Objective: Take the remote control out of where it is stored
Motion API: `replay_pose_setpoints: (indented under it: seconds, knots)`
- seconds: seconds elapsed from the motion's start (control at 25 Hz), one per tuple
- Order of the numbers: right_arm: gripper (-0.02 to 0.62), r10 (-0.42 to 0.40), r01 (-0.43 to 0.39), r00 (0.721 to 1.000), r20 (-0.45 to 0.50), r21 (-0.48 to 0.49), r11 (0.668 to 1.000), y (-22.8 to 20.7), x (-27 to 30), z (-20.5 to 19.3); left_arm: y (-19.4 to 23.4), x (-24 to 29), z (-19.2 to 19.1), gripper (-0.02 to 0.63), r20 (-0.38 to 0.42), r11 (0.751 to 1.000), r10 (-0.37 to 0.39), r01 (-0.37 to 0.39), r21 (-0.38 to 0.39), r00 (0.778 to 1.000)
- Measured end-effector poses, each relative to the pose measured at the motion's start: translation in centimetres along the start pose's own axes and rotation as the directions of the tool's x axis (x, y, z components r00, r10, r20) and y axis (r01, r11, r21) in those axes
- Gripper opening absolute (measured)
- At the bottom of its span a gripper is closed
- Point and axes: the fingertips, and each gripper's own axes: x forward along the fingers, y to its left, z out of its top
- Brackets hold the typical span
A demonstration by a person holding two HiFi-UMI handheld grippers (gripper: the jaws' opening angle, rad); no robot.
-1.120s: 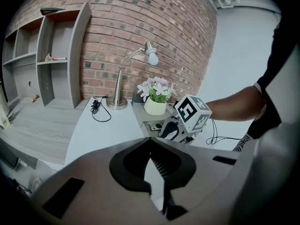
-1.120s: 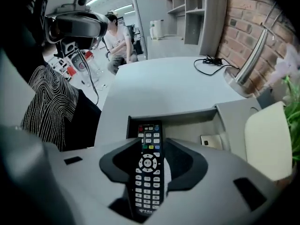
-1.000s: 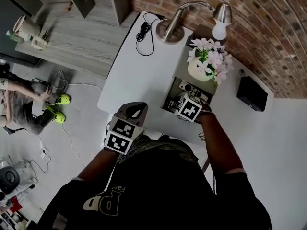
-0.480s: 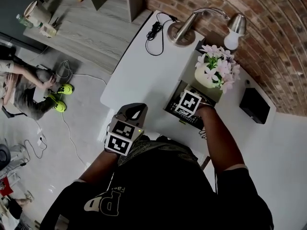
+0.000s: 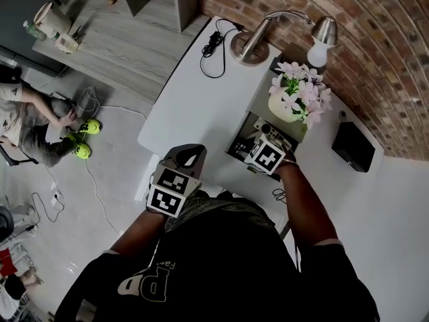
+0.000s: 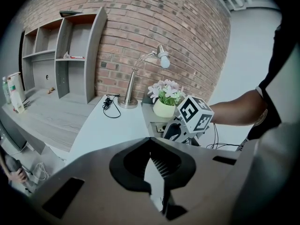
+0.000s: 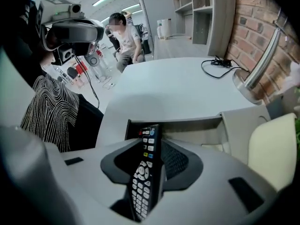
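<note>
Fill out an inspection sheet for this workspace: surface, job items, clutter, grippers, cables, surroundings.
Surface: white table with an open grey compartment set into it.
Job's things: black remote control, on edge between the jaws of the right gripper, at the compartment.
Clutter: silver desk lamp, cream pot of pink flowers, black box.
Grippers: right jaws have just been closing and appear to grip the remote; left gripper shut, empty.
Cables: black cable with plug by the lamp; white floor cables.
Surroundings: brick wall, grey shelving, seated person on the floor.
</note>
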Motion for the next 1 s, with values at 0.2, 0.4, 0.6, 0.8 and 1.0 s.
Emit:
replay_pose_setpoints:
  seconds: [0.2, 0.4, 0.6, 0.8, 1.0]
  knots:
    - [0.123, -0.111, 0.108, 0.987, 0.114, 0.036, 0.993, 0.0, -2.4, 0.8, -1.1, 0.2, 0.5, 0.008, 0.009, 0.999, -0.018, 0.017, 0.029, 1.000]
    - [0.120, -0.222, 0.204, 0.947, 0.234, 0.097, 0.974, -0.3, -5.0, 1.4, -2.0, 0.3, 1.2, 0.006, 0.028, 0.998, -0.028, 0.026, 0.061, 0.999]
    - [0.083, -0.319, 0.275, 0.888, 0.330, 0.174, 0.945, 0.0, -7.8, 1.6, -2.9, 0.4, 2.2, 0.007, 0.047, 0.995, -0.043, 0.039, 0.095, 0.998]
    - [0.081, -0.387, 0.306, 0.831, 0.401, 0.252, 0.918, 0.2, -10.3, 1.5, -4.2, 0.9, 3.0, 0.007, 0.053, 0.990, -0.066, 0.058, 0.130, 0.996]
    - [0.081, -0.479, 0.339, 0.740, 0.472, 0.354, 0.872, -0.1, -13.8, 1.4, -5.4, 1.2, 4.2, 0.007, 0.078, 0.983, -0.090, 0.076, 0.165, 0.993]
